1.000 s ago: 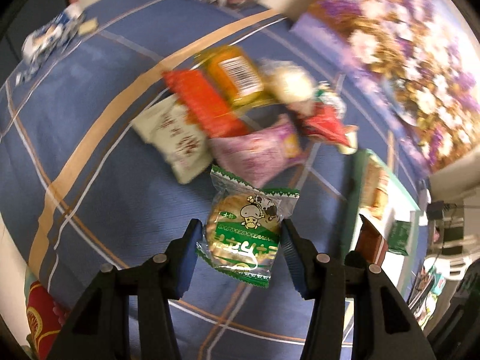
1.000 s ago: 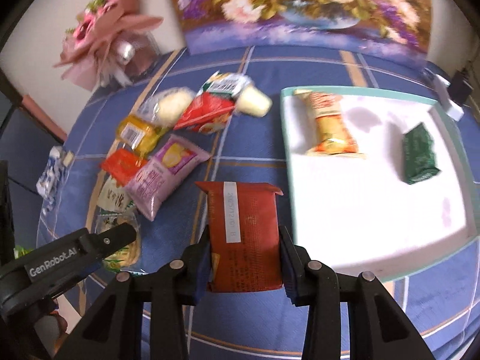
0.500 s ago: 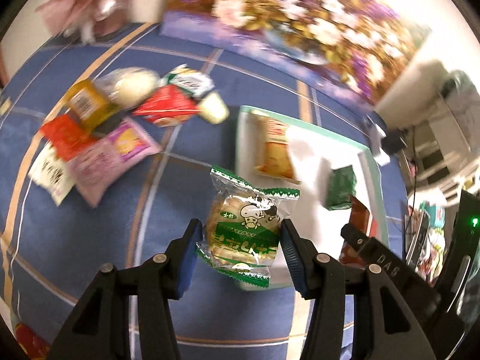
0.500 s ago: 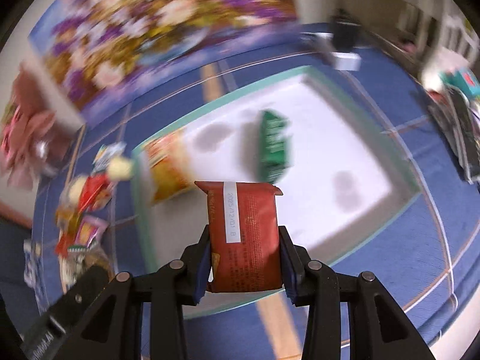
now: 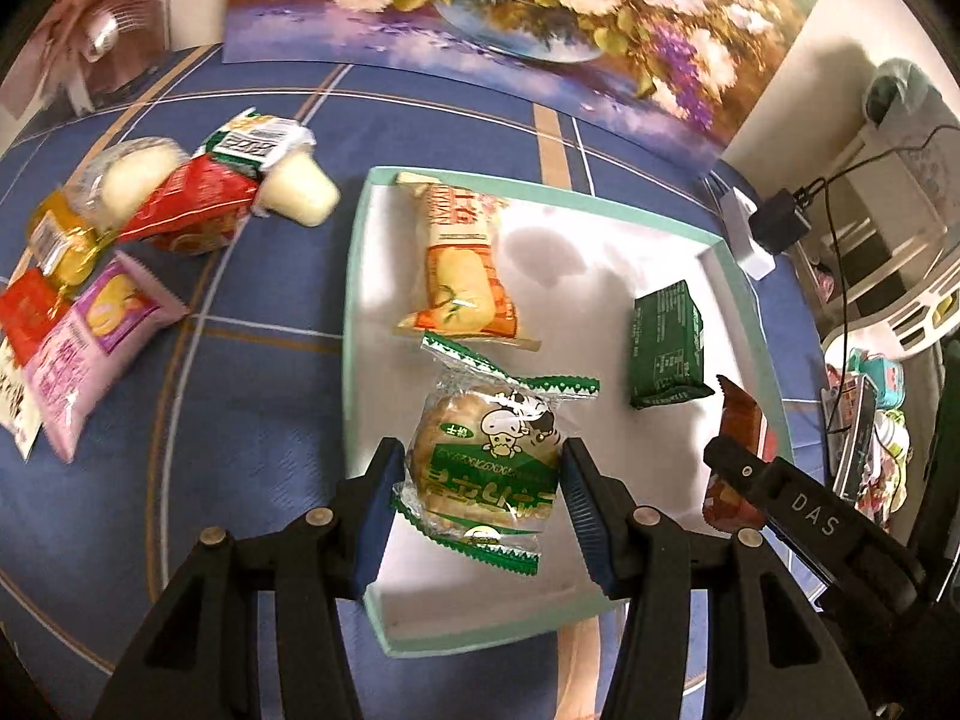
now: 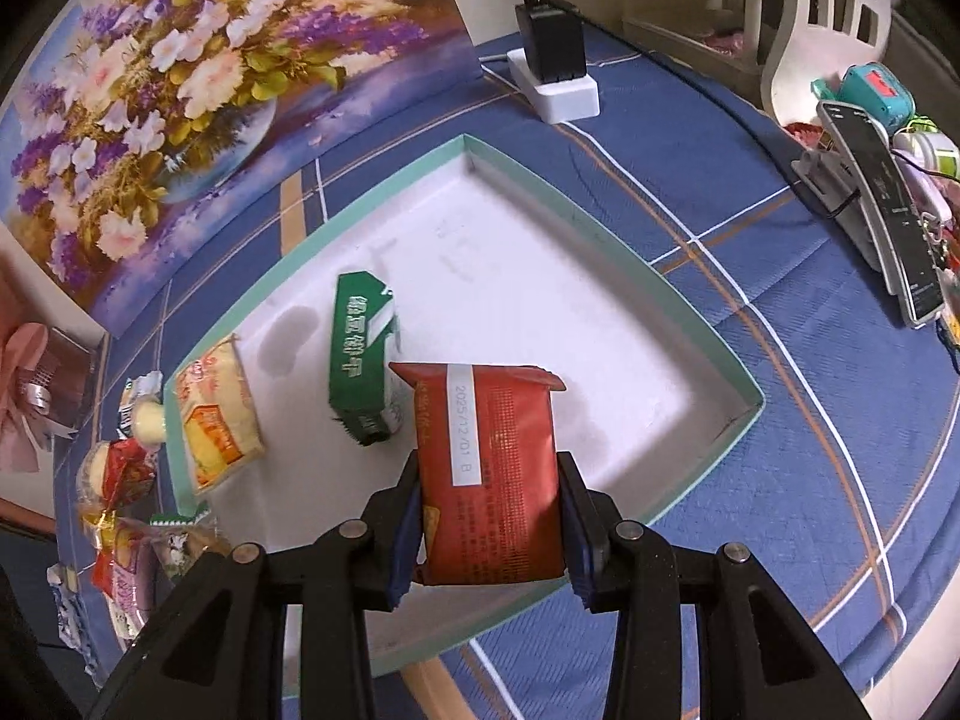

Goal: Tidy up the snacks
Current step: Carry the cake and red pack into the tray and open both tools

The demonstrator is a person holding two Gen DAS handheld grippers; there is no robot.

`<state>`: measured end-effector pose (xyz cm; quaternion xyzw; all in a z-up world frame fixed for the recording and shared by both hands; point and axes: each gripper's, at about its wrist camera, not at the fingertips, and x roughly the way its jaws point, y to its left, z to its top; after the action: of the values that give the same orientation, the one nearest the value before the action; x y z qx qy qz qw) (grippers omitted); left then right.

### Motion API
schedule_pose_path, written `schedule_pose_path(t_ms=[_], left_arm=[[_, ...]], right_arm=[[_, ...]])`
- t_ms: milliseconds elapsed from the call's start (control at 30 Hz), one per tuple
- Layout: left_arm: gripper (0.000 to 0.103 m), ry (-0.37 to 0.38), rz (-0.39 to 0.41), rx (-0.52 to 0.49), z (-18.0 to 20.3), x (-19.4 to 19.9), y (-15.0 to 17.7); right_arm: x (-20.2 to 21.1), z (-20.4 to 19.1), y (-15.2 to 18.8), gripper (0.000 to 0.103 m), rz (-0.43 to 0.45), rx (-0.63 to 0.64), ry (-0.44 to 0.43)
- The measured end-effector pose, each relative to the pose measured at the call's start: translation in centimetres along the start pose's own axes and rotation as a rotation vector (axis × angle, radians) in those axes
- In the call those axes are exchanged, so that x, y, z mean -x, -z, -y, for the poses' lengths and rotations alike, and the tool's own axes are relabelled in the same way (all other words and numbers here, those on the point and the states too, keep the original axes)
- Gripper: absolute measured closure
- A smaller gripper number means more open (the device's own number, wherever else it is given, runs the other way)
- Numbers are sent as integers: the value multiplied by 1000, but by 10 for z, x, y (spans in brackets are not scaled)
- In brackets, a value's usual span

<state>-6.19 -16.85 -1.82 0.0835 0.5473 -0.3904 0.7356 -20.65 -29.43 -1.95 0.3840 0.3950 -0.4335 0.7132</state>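
Observation:
My left gripper (image 5: 477, 510) is shut on a green-and-clear cake packet with a cartoon cow (image 5: 489, 462), held over the near part of the white tray with a mint rim (image 5: 354, 312). The right gripper (image 6: 489, 531) is shut on a red snack packet (image 6: 489, 474), also above the tray (image 6: 741, 372) near its front edge; it shows at the right in the left wrist view (image 5: 735, 456). In the tray lie an orange bread packet (image 5: 465, 267) and a dark green packet (image 5: 666, 351).
Loose snacks lie on the blue checked cloth left of the tray: a pink packet (image 5: 90, 348), a red one (image 5: 195, 213), a white jelly cup (image 5: 300, 195). A flower painting (image 5: 510, 12) leans at the back. A power strip with charger (image 6: 555, 69) and a remote (image 6: 888, 204) lie right.
Both grippers have swung from the snack pile rightward to above the tray, each still holding its packet. Both views have rolled, so the tray now fills the middle.

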Motion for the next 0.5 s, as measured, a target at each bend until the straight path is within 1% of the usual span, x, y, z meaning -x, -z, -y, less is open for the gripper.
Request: schedule_pose_path(t_ms=[233, 400, 500], left_arm=[[48, -2, -19, -7, 5, -19, -7], [47, -13, -18, -13, 7, -19, -10], [47, -5, -19, -16, 6, -15, -8]], right_arm=[[-13, -2, -7, 61, -8, 21, 14], [-18, -3, -7, 59, -13, 34, 9], [-17, -5, -8, 58, -11, 40, 9]])
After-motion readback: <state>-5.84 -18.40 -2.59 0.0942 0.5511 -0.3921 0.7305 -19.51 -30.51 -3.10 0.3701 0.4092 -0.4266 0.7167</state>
